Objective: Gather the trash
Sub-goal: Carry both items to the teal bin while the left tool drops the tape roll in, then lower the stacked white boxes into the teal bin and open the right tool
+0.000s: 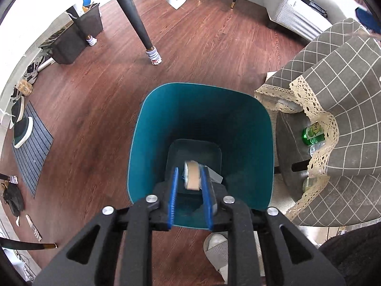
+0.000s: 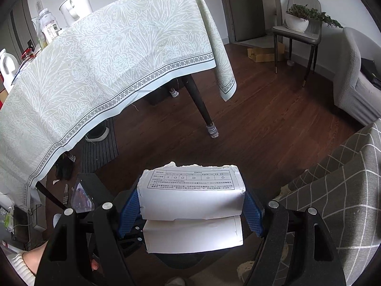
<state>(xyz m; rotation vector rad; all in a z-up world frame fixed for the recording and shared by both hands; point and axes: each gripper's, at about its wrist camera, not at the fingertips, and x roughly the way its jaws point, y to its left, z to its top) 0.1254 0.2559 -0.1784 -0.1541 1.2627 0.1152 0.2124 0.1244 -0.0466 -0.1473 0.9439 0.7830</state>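
Left gripper [image 1: 189,175] hangs over the teal bin [image 1: 152,109], fingers apart, tape roll [image 1: 192,176] blurred between them, probably dropping. Right gripper [image 2: 191,199] clamps a torn white box [image 2: 190,190]; loose flap underneath could snag the bin rim.

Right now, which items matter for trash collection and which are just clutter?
Job:
teal bin
tape roll, falling between open left gripper jaws
torn white box, in right gripper

Clutter:
green bottle
shoes
potted plant
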